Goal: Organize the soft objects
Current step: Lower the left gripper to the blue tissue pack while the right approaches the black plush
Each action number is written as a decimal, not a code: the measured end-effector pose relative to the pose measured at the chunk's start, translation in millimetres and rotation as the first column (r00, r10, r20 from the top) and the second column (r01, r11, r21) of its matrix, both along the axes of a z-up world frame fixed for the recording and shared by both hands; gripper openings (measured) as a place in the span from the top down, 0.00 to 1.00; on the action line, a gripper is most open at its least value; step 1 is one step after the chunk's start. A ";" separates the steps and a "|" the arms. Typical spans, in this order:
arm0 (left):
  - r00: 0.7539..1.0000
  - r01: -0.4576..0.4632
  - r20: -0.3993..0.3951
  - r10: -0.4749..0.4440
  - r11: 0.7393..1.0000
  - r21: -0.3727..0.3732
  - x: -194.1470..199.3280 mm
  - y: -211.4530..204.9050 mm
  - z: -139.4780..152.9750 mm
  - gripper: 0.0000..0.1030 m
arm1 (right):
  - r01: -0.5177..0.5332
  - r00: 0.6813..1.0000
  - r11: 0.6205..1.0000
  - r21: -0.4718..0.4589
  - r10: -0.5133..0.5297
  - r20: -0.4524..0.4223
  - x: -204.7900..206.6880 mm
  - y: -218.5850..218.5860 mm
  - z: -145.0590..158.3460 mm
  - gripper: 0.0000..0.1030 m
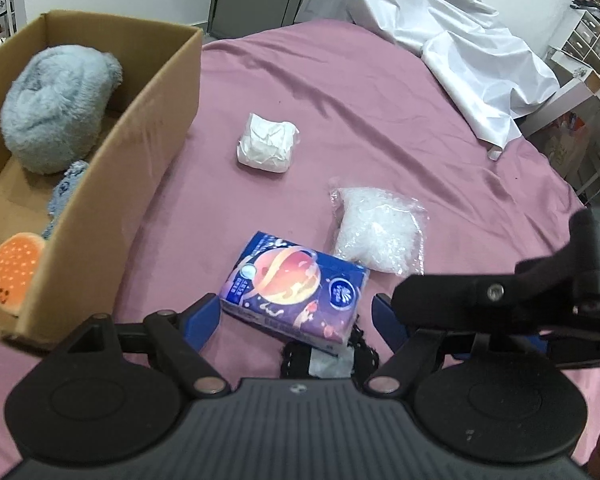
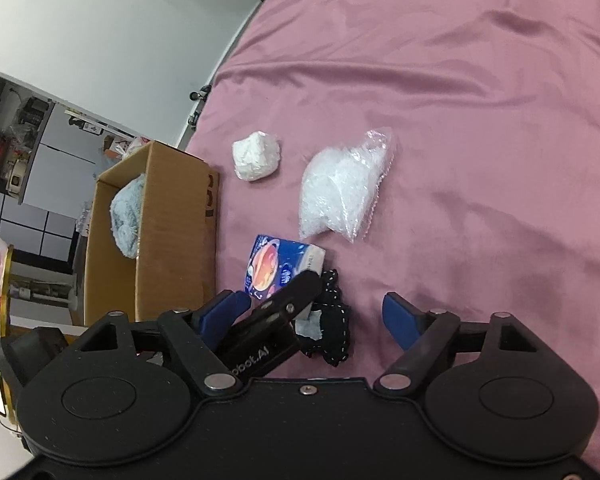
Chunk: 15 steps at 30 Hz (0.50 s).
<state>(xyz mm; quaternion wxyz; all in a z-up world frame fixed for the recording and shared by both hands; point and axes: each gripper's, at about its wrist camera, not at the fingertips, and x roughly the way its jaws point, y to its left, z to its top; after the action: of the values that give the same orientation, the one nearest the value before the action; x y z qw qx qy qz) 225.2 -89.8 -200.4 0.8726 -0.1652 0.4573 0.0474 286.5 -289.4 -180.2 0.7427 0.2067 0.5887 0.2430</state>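
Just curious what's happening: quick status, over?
Left gripper open around tissue pack. Right gripper open over black cloth. Left gripper crosses right's view.

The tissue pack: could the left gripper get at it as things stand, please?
Probably yes. The left gripper is open with the tissue pack already lying between its fingers; only the right gripper crowds in beside it.

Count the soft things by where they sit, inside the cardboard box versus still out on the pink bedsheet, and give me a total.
In the cardboard box: 3 (fluffy blue plush, small blue knit toy, orange bun squishy)
On the pink sheet: 4 (white wad, clear bag, tissue pack, black cloth)
Total: 7
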 end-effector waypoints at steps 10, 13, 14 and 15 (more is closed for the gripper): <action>0.999 -0.039 0.034 0.040 0.999 -0.025 -3.3 4.5 -10.8 0.24 | 0.027 0.998 0.999 0.030 -0.025 -0.064 12.0 -1.0 -11.5 0.35; 0.998 -0.055 0.031 0.056 0.998 -0.033 -6.7 6.7 -10.0 0.25 | 0.026 0.997 0.999 0.034 -0.024 -0.076 13.1 -0.1 -14.1 0.35; 0.998 -0.059 0.029 0.060 0.998 -0.033 -8.5 7.2 -9.4 0.25 | 0.028 0.997 0.999 0.026 -0.026 -0.079 13.8 0.4 -14.9 0.35; 0.998 -0.063 0.027 0.063 0.998 -0.032 -10.5 7.8 -8.8 0.25 | 0.029 0.996 0.999 0.019 -0.028 -0.081 14.1 0.8 -15.6 0.35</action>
<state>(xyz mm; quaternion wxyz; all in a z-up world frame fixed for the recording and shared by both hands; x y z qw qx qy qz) 214.7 -82.0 -209.2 0.8741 -0.1938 0.4405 0.0654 300.6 -288.6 -195.8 0.7196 0.2321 0.6129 0.2296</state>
